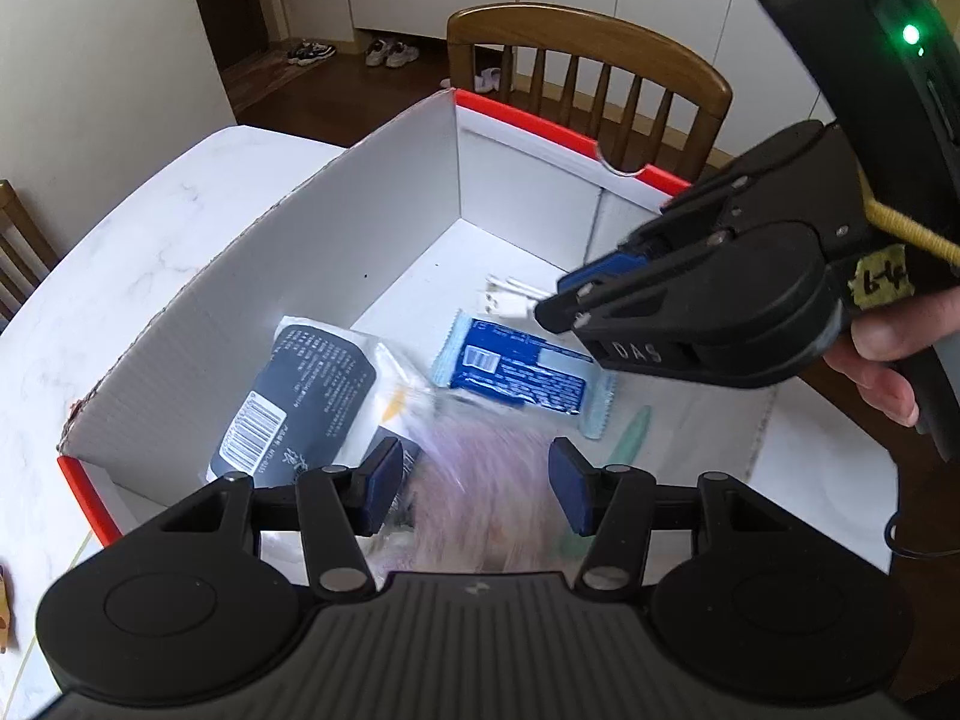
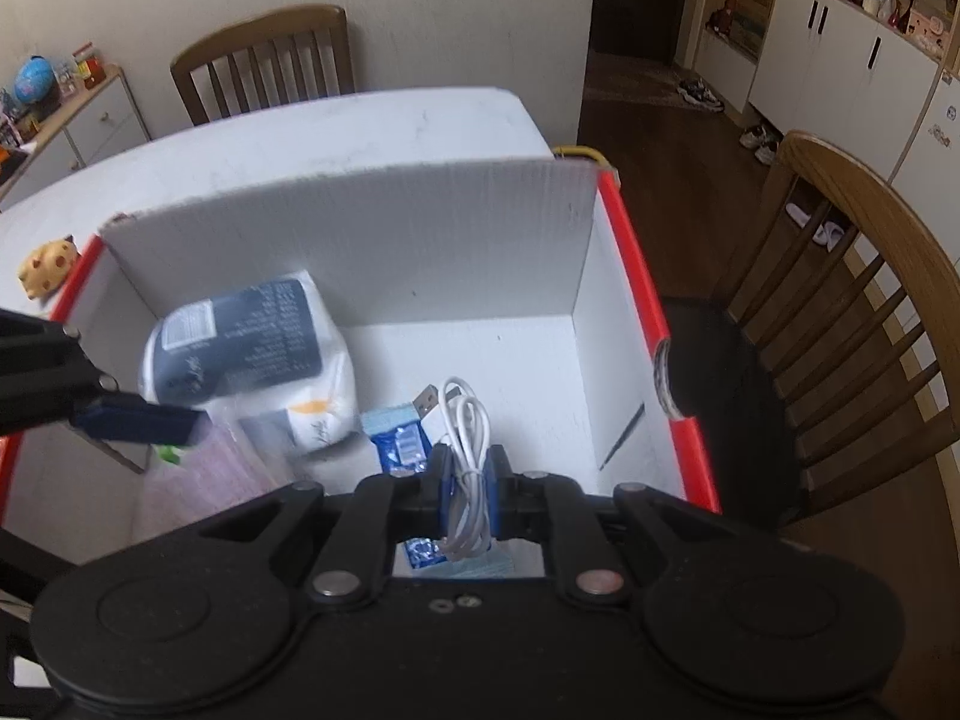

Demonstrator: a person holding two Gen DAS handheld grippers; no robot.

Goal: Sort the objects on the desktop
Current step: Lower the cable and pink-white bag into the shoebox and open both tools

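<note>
A white box with a red rim (image 1: 396,228) (image 2: 384,222) stands on the table. In it lie a dark-labelled white pouch (image 1: 300,402) (image 2: 240,348), a blue snack packet (image 1: 522,375) (image 2: 399,441) and a blurred pink packet (image 1: 486,498) (image 2: 198,480). My left gripper (image 1: 474,486) is open just above the pink packet; one of its fingers (image 2: 144,423) shows in the right wrist view. My right gripper (image 2: 467,480) is shut on a coiled white USB cable (image 2: 462,438) over the box; it shows in the left wrist view (image 1: 552,309) with the cable's plug (image 1: 507,297).
A wooden chair (image 1: 588,78) stands behind the box, another (image 2: 852,312) to its right. A small yellow spotted toy (image 2: 48,267) sits on the white table (image 1: 120,264) beside the box. A green item (image 1: 630,435) lies under the packets.
</note>
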